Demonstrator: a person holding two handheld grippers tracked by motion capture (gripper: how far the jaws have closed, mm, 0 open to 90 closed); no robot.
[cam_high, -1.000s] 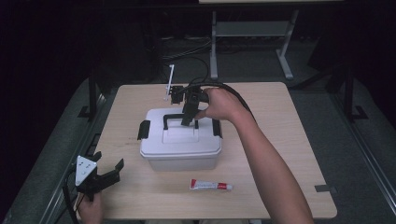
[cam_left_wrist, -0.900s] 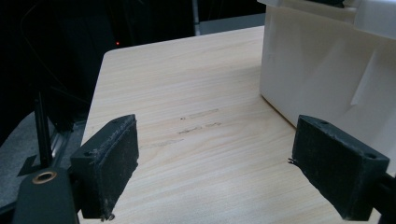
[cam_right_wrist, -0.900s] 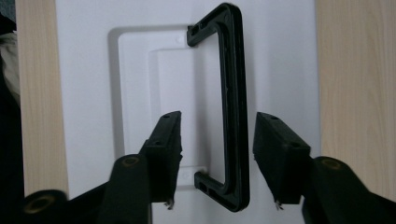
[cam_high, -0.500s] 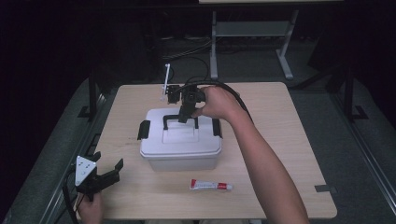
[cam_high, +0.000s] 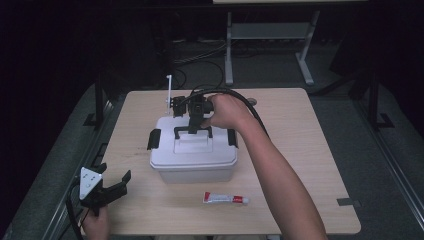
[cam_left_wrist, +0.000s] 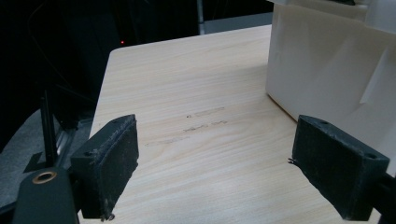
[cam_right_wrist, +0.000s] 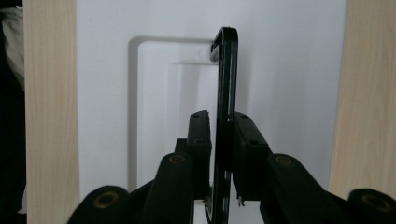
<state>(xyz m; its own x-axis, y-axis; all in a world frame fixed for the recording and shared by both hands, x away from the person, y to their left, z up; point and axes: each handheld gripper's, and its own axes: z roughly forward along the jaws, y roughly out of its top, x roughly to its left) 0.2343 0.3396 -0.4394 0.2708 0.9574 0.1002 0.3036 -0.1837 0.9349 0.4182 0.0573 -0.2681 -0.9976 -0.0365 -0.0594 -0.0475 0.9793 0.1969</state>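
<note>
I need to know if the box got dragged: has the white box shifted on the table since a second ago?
No. The white box sits at the same spot beside the red-and-white tube and the table's edges.

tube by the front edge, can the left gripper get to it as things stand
Probably yes. The left gripper hangs open at the table's front left corner, and only bare wood lies between it and the tube; the box sits farther back.

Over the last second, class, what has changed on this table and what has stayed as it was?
The right hand-held gripper has just been closing its jaws and now clamps the box's black handle, lifted upright. The white box, tube and open left hand-held gripper stayed put.
</note>
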